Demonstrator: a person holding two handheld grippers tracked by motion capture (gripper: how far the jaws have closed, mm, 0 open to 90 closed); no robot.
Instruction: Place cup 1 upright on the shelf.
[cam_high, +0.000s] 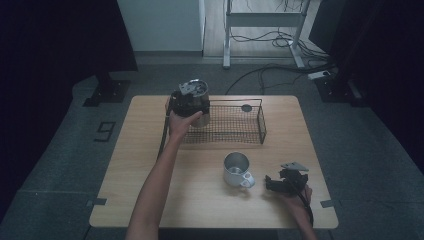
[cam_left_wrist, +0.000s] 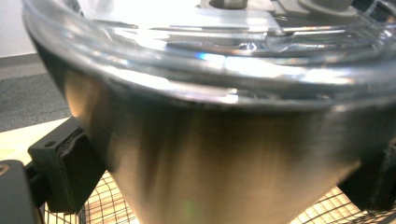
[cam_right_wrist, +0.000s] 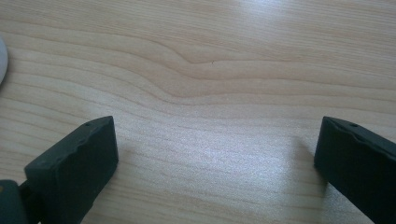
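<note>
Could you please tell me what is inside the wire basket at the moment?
A small dark round piece lies in the wire basket near its far right corner. The left tool, holding a steel cup, covers the left end.

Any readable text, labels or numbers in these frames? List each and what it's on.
"9": dark numeral marked on the grey floor, left of the table, read from the high view.
No markings are legible on the steel cup gripped by the left claw, the mug or the wire basket.

Wire basket at the table's far middle, small round thing lying inside near its back wall. Steel cup over the basket's left end; handled mug nearer, before the basket, just left of the right gripper.
</note>
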